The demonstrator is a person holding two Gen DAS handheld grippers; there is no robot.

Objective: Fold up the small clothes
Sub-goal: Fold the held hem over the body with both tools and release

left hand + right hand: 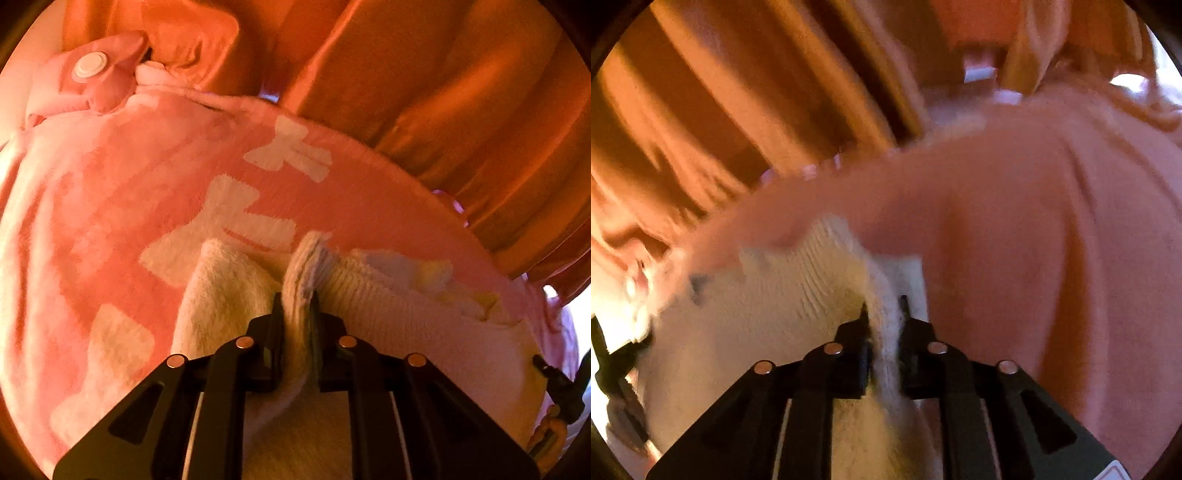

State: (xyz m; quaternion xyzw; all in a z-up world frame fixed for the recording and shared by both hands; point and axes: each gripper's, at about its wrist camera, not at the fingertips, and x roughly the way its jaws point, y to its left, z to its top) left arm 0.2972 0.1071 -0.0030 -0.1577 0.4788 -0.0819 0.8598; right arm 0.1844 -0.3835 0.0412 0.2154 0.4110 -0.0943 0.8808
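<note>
Between the two black fingers at the lower centre of the left wrist view, the left gripper [297, 306] is pinched nearly closed on a bunched ridge of the small cream-white fleecy garment with a ribbed knit band [369, 295]. At the lower centre of the right wrist view the right gripper [884, 314] is likewise squeezed close on another fold of that cream cloth [757, 332], so the garment hangs or stretches between the two, spreading across the lower half of both frames. Beneath and beyond it lies the plush pink blanket patterned with white bows [147, 184], filling the left and middle of the left view; in the right view it shows as a blurred pink mass on the right. A pink padded piece with a white round button [90, 66] sits at the upper left of the left view, and orange satin curtain folds [443, 92] fill the top of both frames. By the look of it the garment is light, soft and floppy, likely to sag and bunch, not slippery, not fragile. Holding it at the edges or corners near the ribbed band seems wisest, keeping the cloth taut.
</note>
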